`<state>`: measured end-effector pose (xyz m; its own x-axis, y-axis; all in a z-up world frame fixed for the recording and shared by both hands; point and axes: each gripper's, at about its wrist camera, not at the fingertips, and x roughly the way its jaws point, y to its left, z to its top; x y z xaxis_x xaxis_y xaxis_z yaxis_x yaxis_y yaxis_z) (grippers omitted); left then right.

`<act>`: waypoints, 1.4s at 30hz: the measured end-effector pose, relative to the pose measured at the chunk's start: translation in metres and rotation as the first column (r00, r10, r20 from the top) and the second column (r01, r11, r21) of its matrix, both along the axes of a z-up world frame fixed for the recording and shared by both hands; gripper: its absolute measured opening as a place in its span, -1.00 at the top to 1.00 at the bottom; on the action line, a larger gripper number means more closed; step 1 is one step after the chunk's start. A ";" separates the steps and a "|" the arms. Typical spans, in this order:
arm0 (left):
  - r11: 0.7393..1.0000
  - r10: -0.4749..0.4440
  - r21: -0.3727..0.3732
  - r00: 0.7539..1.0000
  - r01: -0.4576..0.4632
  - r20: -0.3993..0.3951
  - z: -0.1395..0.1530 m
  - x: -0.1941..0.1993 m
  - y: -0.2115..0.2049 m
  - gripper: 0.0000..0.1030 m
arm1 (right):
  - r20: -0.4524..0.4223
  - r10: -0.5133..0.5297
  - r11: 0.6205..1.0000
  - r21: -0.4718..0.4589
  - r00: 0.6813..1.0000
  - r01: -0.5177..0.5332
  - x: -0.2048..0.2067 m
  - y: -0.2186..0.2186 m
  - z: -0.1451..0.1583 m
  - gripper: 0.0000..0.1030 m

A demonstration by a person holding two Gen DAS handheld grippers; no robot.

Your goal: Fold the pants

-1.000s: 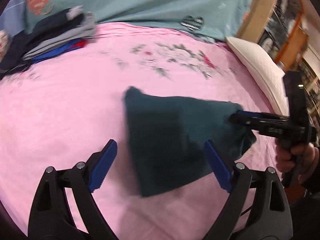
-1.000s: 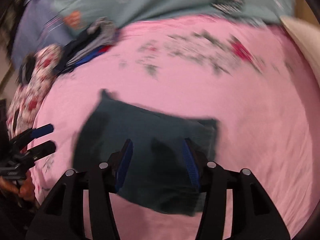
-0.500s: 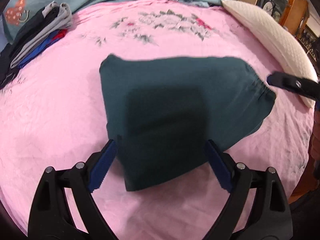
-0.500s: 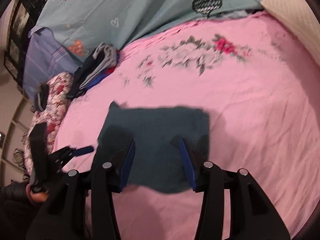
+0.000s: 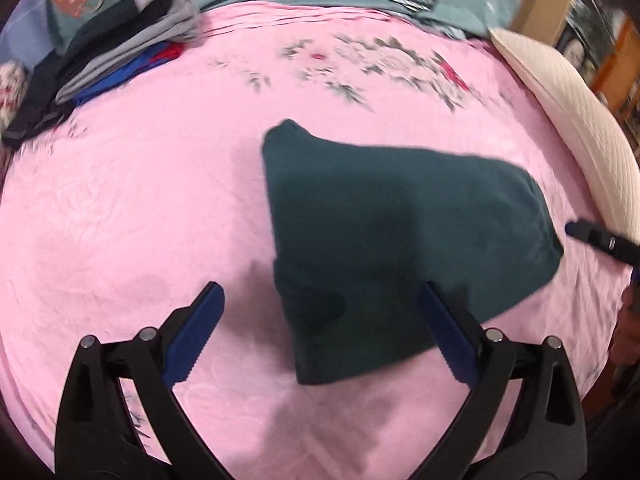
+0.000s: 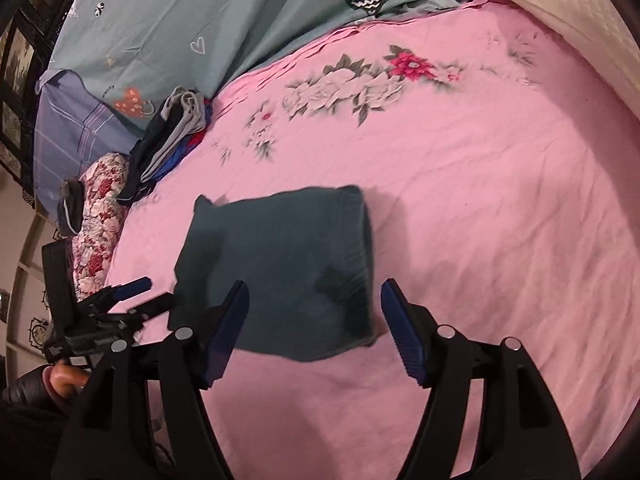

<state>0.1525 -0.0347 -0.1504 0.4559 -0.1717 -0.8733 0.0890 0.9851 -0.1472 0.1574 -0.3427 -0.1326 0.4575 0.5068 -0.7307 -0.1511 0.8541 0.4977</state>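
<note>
Folded pants on the bed, both tongs open above them.

The dark green pants (image 5: 400,240) lie as a compact bundle on the pink sheet (image 5: 140,208), held by nothing. The left tongs (image 5: 320,332) and right tongs (image 6: 316,328) hover over the near edge, jaws just widened. A careless grab could catch only the top layer and undo the fold.

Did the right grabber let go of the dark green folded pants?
Yes. The right gripper pinched the dark green folded pants earlier; its jaws have just been opening, and it now sits off their edge, nearer the white pillow.
</note>
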 end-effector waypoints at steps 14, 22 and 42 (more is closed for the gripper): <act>0.981 0.178 0.086 0.983 -0.174 -0.043 -0.004 0.085 0.011 -0.92 | -0.037 0.023 0.996 -0.084 0.999 -0.026 0.060 0.009 -0.028 -0.36; 0.984 0.169 0.077 0.982 -0.163 -0.082 -0.022 0.102 0.014 -0.92 | -0.071 0.051 0.995 -0.078 0.996 -0.057 0.067 0.016 -0.039 -0.36; 0.995 0.000 -0.103 0.999 -0.004 -0.041 -0.028 0.101 -0.009 0.03 | -0.077 0.114 0.993 0.026 0.990 -0.113 0.078 0.020 -0.047 0.40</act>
